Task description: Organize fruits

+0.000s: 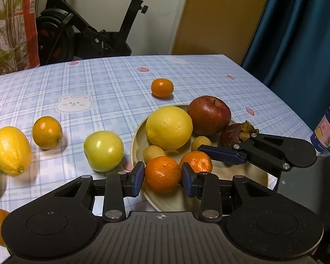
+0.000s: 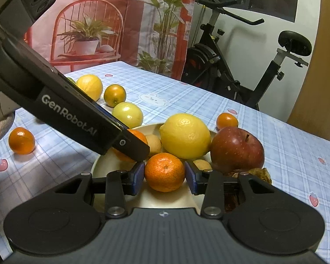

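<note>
Seven fruits sit in the plate (image 1: 256, 176); both grippers' jaws are closed on a mandarin each: left gripper (image 1: 161, 177), right gripper (image 2: 164, 177). Five or more wait on the desk (image 1: 112, 81).

Both wrist views close, angled down, sharing the plate (image 1: 138, 136)

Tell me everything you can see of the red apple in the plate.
The red apple is dark red, glossy, mottled with faint yellowish flecks, with a short brown stem in its dimple. It sits upright, whole and unbruised as far as shown, at the plate's far right side. It presses against the big yellow lemon on one side, and the dark mangosteen lies against its base. Neither gripper touches it.
</note>
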A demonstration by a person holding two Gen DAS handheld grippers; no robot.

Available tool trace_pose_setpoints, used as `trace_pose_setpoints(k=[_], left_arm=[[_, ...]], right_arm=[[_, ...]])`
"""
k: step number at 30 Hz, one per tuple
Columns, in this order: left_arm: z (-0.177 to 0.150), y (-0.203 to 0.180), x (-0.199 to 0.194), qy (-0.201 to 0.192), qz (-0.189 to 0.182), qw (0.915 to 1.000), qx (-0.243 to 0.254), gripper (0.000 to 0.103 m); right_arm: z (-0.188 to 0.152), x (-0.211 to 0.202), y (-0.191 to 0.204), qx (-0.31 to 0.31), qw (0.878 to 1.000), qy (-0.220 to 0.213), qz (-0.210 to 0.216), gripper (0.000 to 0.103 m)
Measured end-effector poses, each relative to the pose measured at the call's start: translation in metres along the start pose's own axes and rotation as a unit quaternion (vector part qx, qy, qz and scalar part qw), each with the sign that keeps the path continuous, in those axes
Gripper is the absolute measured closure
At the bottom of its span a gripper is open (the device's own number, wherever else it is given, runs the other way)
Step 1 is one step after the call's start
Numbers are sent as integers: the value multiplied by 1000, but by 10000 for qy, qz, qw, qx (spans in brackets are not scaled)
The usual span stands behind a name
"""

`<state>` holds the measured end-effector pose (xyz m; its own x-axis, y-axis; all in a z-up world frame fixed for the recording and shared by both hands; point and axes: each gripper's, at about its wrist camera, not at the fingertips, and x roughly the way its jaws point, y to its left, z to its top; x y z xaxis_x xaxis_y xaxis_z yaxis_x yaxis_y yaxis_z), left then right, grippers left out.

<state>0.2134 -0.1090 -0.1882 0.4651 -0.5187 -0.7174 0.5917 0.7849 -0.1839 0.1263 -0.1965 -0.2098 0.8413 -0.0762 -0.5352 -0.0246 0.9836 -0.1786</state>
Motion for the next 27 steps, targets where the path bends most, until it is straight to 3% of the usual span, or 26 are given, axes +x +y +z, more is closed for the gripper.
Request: trace_pose_setpoints(k=[10, 16, 22, 27], left_arm=[[6, 2, 2, 63, 6, 9999, -124, 62], [12, 3, -11, -125, 106, 9997, -195, 56], [20, 6, -42, -397, 365, 9983, -206, 56], [18, 14, -79, -661, 664, 9952, -264, 54]], right_arm=[[-1, 1, 4, -125, 9999, 16, -97, 58], [2, -11, 3, -90, 9998, -147, -116, 53], [5, -30, 2, 60, 9992, -357, 145, 53], [6, -45, -9, 555, 9963, -429, 495, 53]])
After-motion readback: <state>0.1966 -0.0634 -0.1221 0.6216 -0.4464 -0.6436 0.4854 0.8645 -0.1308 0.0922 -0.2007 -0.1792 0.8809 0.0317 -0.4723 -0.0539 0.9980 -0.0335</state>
